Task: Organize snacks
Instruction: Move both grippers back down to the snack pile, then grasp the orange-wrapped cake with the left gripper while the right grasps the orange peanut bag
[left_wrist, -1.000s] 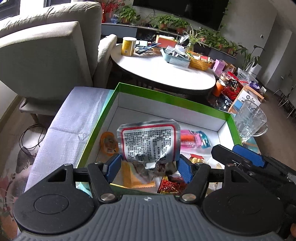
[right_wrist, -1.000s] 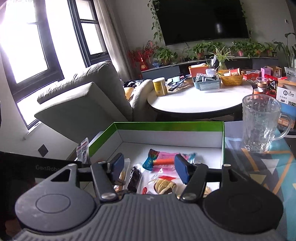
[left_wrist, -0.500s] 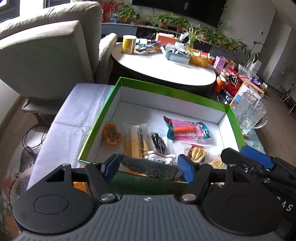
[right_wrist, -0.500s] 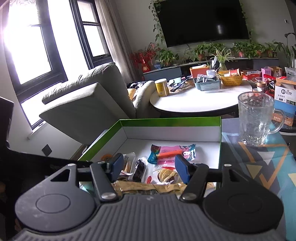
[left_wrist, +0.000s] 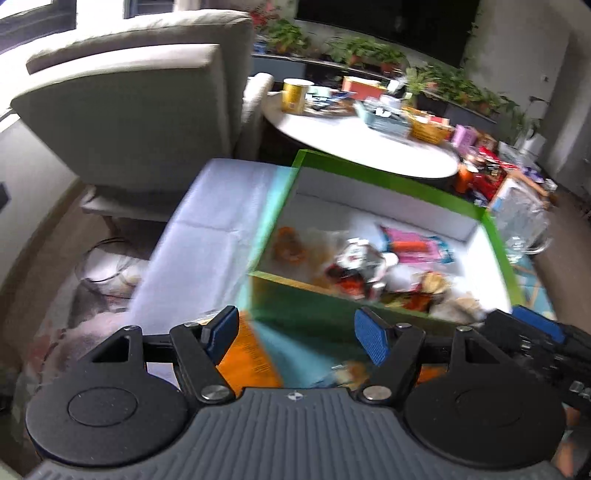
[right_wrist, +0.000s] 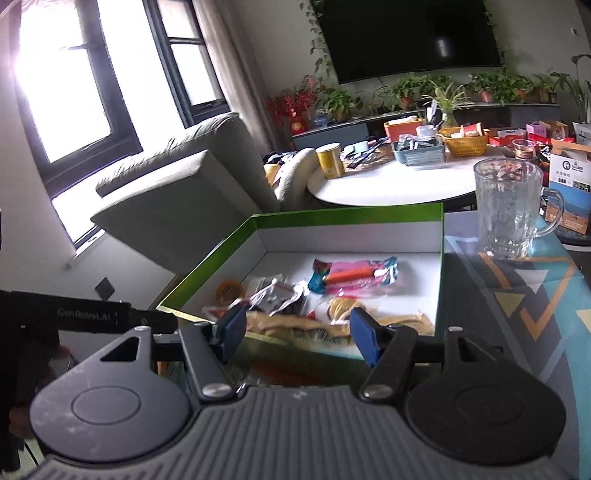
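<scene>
The left gripper (left_wrist: 297, 332) stood with its jaws spread and nothing between them, just short of the near wall of the green box (left_wrist: 388, 173). The snacks (right_wrist: 354, 275) lay inside that box, ahead of both grippers. The right gripper (right_wrist: 297, 332) was half spread; a tan packet (right_wrist: 295, 326) lay between its pads, but whether they pinched it could not be told. A glass mug (right_wrist: 508, 210) stood ahead to its right.

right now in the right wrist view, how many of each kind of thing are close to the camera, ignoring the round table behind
green box: 1
glass mug: 1
snack packets in the box: at least 5; the overlapping ones are hard to separate
total: at least 7
</scene>
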